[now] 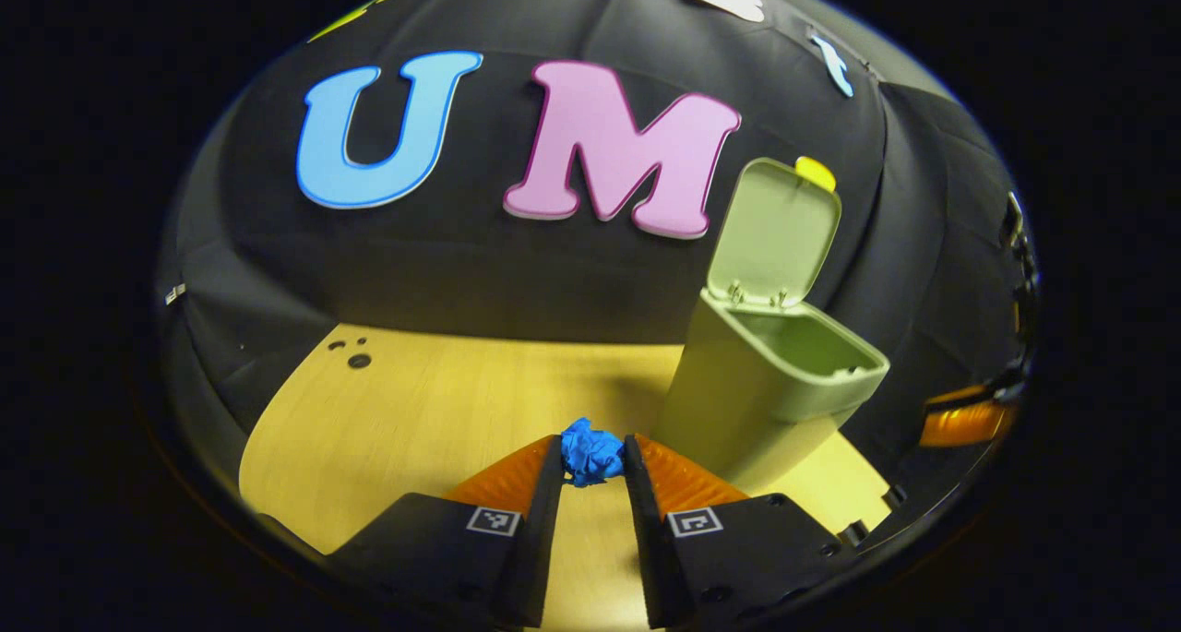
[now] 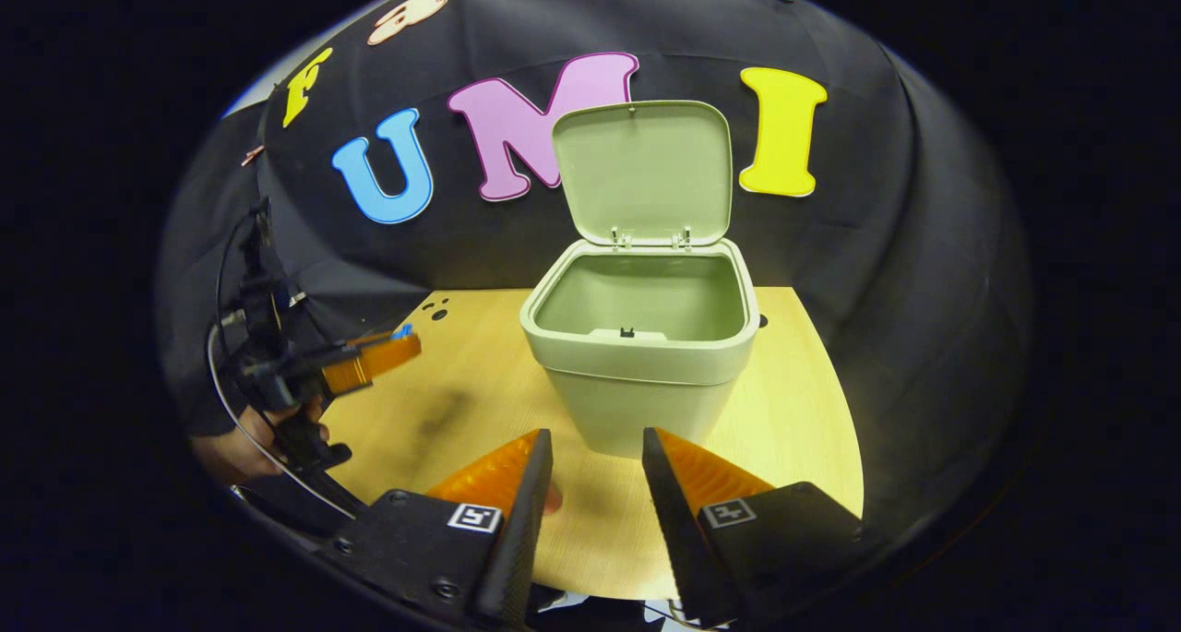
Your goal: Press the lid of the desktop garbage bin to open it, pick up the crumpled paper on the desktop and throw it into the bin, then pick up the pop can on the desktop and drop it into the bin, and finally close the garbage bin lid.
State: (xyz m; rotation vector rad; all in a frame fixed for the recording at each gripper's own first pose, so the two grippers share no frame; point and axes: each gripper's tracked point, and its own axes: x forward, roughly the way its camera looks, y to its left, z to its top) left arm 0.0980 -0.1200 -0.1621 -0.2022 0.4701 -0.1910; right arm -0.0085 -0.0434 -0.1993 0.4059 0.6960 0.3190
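While left gripper (image 1: 592,457) pinches crumpled paper (image 1: 590,454) at its tips, lower centre, bin (image 1: 770,374) gapes right; the shallow hold risks slipping. Right gripper (image 2: 598,457) parted, empty.

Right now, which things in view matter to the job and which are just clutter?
Job:
- pale green plastic bin, hinged lid up
- blue crumpled paper ball, pinched in left claw
- right claw, open, nothing in it

Clutter:
- light wooden tabletop
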